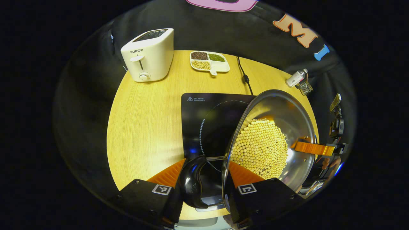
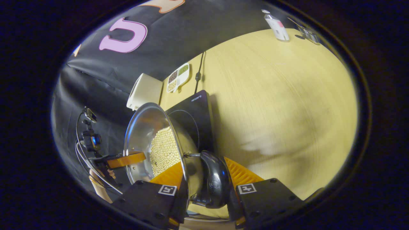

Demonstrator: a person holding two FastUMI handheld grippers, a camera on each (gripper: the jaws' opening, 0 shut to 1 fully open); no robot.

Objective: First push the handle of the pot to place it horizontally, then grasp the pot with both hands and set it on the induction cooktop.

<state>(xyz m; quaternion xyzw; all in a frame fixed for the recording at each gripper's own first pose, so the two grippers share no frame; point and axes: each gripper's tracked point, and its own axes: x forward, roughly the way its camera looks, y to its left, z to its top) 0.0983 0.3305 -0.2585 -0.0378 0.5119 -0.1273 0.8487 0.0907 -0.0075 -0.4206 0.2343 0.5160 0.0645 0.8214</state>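
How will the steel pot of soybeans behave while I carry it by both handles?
The shiny steel pot probably feels heavy: yellow soybeans cover its bottom. It looks tilted, so the loose beans may slide to one side. The black loop handle could swing between the jaws.

Pot [image 1: 281, 127] (beans [image 1: 260, 148] inside) apparently above cooktop [image 1: 207, 118], toaster [image 1: 148, 54] behind-left, dish [image 1: 209, 62] behind

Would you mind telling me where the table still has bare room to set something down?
The widest bare stretch of table lies between the toaster and the induction cooktop. In the right gripper view, another open stretch runs beside the cooktop toward the small bottle. It is crowded over the cooktop, where both grippers hold the pot by its handles.
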